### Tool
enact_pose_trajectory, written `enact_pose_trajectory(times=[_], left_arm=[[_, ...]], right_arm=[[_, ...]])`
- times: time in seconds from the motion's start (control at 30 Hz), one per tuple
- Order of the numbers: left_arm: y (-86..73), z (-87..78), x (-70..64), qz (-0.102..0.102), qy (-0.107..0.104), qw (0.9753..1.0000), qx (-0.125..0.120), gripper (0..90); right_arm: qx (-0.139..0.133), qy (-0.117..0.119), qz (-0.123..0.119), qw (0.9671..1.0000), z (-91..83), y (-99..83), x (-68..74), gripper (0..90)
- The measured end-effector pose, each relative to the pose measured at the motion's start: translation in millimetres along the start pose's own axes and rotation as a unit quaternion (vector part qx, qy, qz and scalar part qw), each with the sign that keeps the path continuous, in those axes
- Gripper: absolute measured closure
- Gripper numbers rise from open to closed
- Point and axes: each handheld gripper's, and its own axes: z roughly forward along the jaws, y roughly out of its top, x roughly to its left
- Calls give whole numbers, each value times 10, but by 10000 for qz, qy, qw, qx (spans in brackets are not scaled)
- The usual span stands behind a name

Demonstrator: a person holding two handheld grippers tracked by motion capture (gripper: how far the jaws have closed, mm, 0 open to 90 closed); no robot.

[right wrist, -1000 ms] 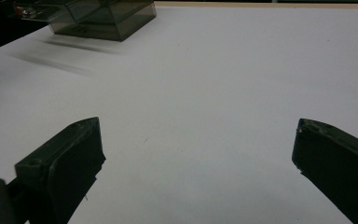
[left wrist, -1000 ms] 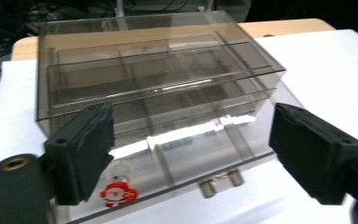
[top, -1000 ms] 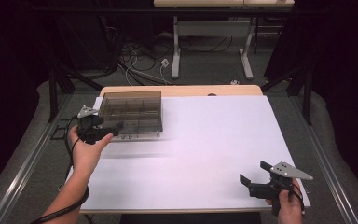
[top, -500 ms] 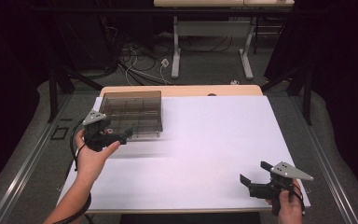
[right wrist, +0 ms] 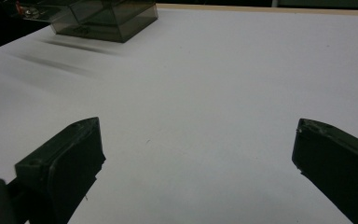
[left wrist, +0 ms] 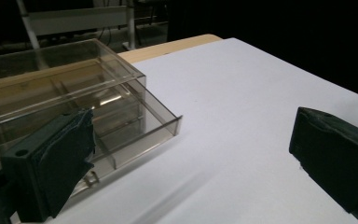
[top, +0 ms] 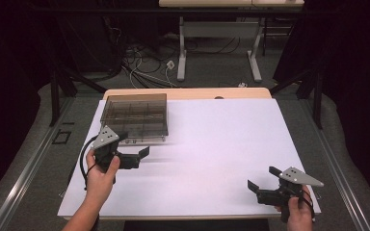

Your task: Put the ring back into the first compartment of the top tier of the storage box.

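Overhead, a clear compartment box (top: pixel 135 115) is seen at the far left of the white-covered bench (top: pixel 221 144). The left tool (top: pixel 137 153) is held just in front of the box, jaws spread and nothing gripped; the right tool (top: pixel 262 180) is held well apart at the near right corner, jaws likewise spread and empty.

Along the left tool (left wrist: pixel 186 154), the box (left wrist: pixel 74 98) is shown close ahead, beside the left jaw.

Along the right tool (right wrist: pixel 196 163), the box (right wrist: pixel 107 16) is seen far off.
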Motion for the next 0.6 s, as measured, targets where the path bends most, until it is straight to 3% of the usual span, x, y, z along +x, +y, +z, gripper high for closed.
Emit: enact_pose_trajectory(times=[0.4, 0.6], left_arm=[[-200, -12, -146, 110, -287, 9995, -75, 4], [-372, -13, -201, 167, -409, 9990, -85, 5]], right_arm=[[-13, -7, -17, 10000, -1, 1, -2, 14], [1, 4, -24, 10000, -3, -1, -3, 14]])
